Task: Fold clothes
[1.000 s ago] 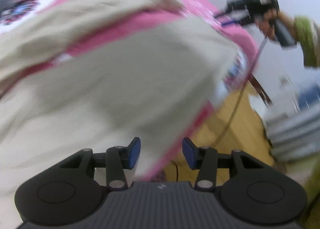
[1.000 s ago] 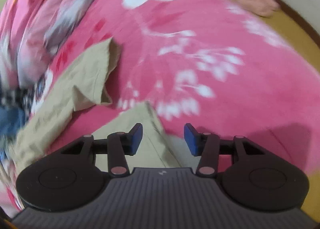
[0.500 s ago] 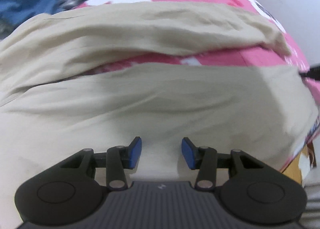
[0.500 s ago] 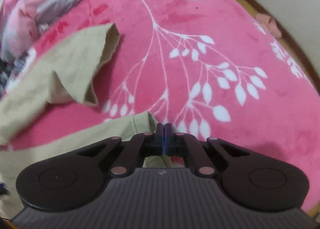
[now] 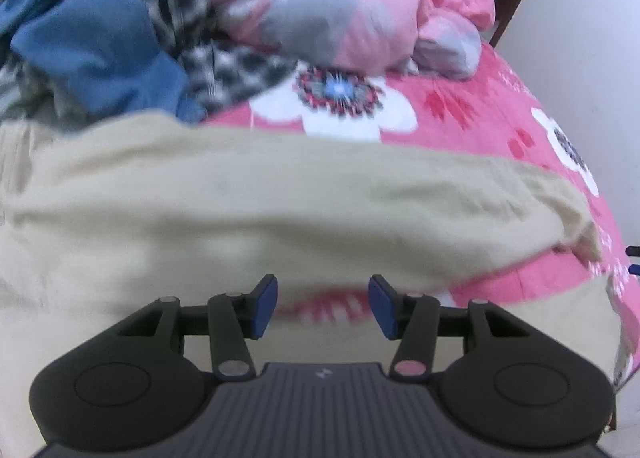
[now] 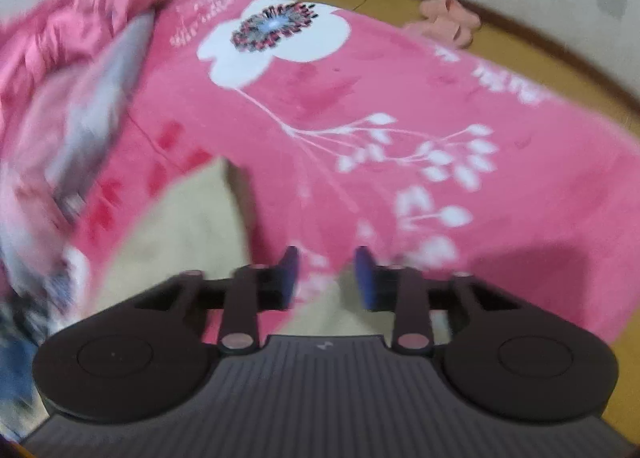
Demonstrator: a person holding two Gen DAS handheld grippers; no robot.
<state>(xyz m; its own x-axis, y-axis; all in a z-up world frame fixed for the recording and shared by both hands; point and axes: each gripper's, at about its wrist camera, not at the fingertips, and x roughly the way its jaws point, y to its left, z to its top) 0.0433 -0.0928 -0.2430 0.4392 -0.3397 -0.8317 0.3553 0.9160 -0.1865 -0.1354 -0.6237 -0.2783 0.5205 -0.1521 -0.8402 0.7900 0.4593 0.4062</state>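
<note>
Garment: the beige trousers (image 5: 248, 210) lie spread on the pink flowered bed cover (image 5: 472, 114), one leg stretched across the left wrist view, its hem end at the right curling up; a second beige stretch lies nearer the camera with a strip of pink between the two.
Clutter: a heap of blue and checked clothes (image 5: 100, 42) and a pink and grey quilt (image 5: 352, 6) sit beyond the trousers, touching or just behind their far edge.
Left claw: the left claw (image 5: 323, 300) hangs over the gap between the two legs, tilted steeply down; its jaws are opening and nothing is between them.
Right claw: the right claw (image 6: 326, 272) hovers over a beige hem corner (image 6: 332, 306) near the edge of the bed, also pitched down; its jaws are opening and the pads are clear of the cloth.
Step in hand, as I judge it: laying one leg onto the other.
Doing it well: take each end of the far leg by its edge, pinch a single layer, lift both ends together, keep the cloth taut, and set seam on seam.
Risk: the curled hem may fold under.
</note>
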